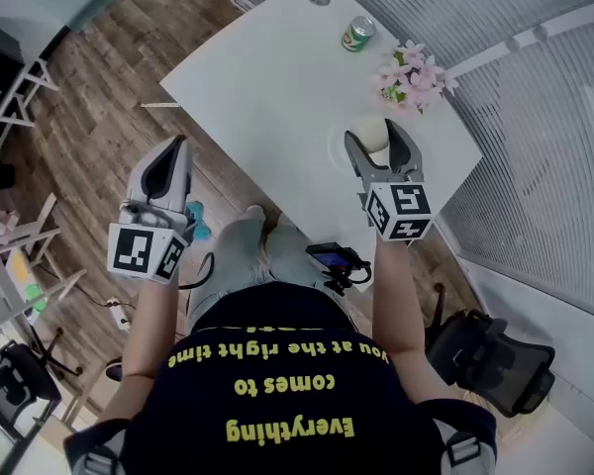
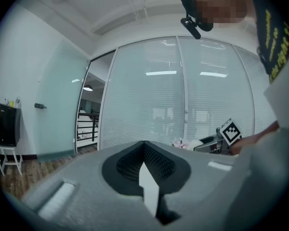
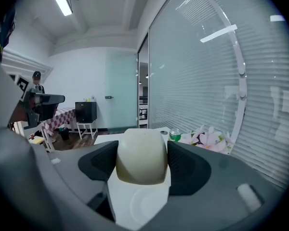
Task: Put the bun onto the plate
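1. Above the white table [image 1: 267, 77], the bun [image 3: 141, 155] is clamped in the right gripper [image 1: 379, 142], with the plate [image 3: 144, 205] below it.
2. Left gripper [image 1: 178, 151] jaws are closed together, empty.
3. Shirt [image 1: 277, 404] print reads: "Everything comes to you at the right time".

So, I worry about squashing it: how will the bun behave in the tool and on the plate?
The bun looks soft, its sides pressed flat in the right tool, so it probably dents easily. Held by its sides, it seems light. Its flattish underside suggests it will sit on the plate without rolling.
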Available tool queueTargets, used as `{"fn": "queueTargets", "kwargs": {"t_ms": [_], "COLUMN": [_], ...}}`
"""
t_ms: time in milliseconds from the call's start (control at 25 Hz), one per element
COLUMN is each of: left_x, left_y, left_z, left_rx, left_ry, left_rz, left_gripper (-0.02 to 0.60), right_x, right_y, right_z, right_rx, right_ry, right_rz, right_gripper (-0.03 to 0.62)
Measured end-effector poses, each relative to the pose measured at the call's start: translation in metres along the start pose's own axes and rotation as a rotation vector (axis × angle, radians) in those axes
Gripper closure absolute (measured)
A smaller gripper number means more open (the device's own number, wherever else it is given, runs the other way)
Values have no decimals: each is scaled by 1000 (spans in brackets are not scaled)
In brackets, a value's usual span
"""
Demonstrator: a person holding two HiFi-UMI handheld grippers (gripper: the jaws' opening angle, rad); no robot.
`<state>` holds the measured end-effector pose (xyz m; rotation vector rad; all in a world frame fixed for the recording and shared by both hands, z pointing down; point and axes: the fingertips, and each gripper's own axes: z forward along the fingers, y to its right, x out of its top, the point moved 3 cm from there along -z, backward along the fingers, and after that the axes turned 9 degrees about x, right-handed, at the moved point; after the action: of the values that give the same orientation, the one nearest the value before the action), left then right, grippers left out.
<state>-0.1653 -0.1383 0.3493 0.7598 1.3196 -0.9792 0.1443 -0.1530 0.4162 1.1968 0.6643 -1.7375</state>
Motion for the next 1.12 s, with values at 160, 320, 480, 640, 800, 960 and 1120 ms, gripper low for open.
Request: {"fn": "queueTargets", "kwargs": {"t_ms": [160,320,480,640,800,960,1120], "left_x": [0,-3,-7,-10,-13,-14,-15], "left_y": [10,17,25,30,35,37,38], "left_z": [3,8,13,16,17,15,13], "left_rx": [-15,-25,-38,-42,-52,-56,-58], "left_ry": [-9,-17,-27,-37,-51,-59,-67], "left_rz": [10,11,12,13,16,18,19], "left_gripper": [581,581,581,581,581,581,581], "right_x": [-3,-15,-35,-51,-62,-68,-73], "right_y": [26,40,45,45,45,45,44], "right_z": [-20,-28,-28,-24,-21,-16,-12], "right_rx": [-65,-95,-102,-95,-92,-86,-80], "right_ry": [13,0,-28,-52,-68,-79,-89], "right_rz": [22,43,69,85,102,111,119], "right_gripper": [267,267,267,267,267,267,267]}}
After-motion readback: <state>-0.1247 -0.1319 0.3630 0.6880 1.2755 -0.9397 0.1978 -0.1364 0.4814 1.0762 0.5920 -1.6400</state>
